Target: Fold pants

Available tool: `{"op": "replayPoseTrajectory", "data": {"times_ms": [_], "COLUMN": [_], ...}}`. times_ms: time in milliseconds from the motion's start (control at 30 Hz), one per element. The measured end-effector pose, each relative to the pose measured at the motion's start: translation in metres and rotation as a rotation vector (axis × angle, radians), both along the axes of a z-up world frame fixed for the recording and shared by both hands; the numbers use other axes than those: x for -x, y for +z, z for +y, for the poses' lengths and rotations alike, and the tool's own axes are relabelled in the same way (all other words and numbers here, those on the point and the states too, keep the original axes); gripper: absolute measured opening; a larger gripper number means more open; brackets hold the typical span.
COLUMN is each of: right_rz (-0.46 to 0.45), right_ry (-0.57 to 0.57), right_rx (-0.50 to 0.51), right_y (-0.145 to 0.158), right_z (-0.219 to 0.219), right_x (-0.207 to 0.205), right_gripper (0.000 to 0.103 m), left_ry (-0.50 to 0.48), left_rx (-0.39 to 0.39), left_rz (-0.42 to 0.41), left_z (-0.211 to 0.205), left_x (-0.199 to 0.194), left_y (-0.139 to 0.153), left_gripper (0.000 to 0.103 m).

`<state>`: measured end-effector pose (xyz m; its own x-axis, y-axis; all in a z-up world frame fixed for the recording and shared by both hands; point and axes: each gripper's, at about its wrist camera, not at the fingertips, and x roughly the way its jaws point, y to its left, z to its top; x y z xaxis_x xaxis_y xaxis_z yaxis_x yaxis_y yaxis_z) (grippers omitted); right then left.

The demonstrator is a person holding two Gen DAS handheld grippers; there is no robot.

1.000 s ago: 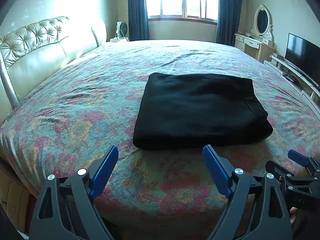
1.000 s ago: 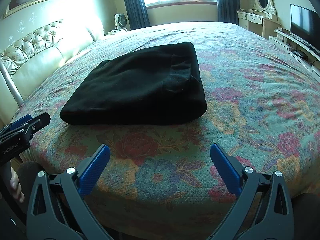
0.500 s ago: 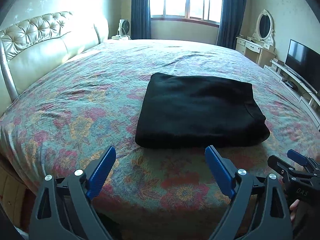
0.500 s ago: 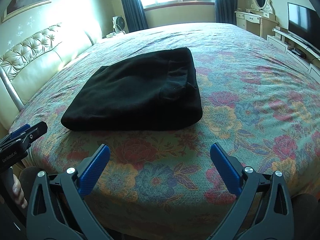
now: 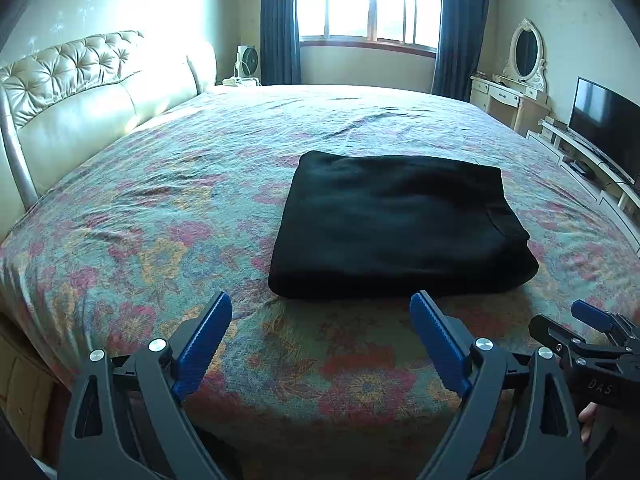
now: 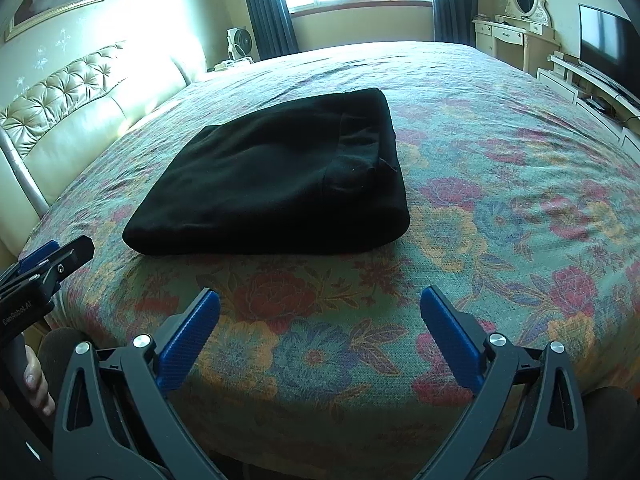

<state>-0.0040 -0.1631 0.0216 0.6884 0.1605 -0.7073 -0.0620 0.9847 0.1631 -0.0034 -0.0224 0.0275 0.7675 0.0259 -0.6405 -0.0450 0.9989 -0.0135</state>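
Pants (image 5: 396, 228) lie folded; each hand-held gripper (image 5: 320, 312) hovers spread before them.

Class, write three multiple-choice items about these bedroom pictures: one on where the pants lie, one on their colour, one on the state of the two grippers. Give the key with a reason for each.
1. Where do the pants lie?
A. on the bed cover
B. on the dressing table
C. on the floor

2. What colour are the pants?
A. white
B. red
C. black

3. How are the left gripper and right gripper?
A. both shut on the pants
B. both open, short of the pants
C. one open, one shut

Key: 1 A, the folded bundle rests on the flowered cover; 2 C, the cloth is black all over; 3 B, both pairs of jaws stand wide apart, with bare cover between them and the pants.
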Motion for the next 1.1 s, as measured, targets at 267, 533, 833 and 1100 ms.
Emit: {"op": "replayPoseTrajectory", "data": {"times_ms": [267, 533, 833, 1100], "right_rz": [0.015, 0.024, 0.042, 0.049], "right_ry": [0.005, 0.010, 0.012, 0.024], "right_rx": [-0.008, -0.020, -0.035, -0.035], "right_y": [-0.003, -0.007, -0.011, -0.012], "right_z": [0.000, 0.001, 0.002, 0.005], "right_x": [-0.001, 0.000, -0.001, -0.001], "right_gripper": [0.100, 0.100, 0.100, 0.100], "left_ry": [0.026, -0.026, -0.079, -0.042], "left_rx": [-0.007, -0.010, -0.049, -0.015], "left_rz": [-0.034, 0.066, 0.061, 0.045], "left_z": [-0.003, -0.009, -0.017, -0.014], "left_x": [0.004, 0.001, 0.003, 0.004], "left_y": [0.003, -0.006, -0.006, -0.003], "left_gripper": [0.089, 0.092, 0.092, 0.092]}}
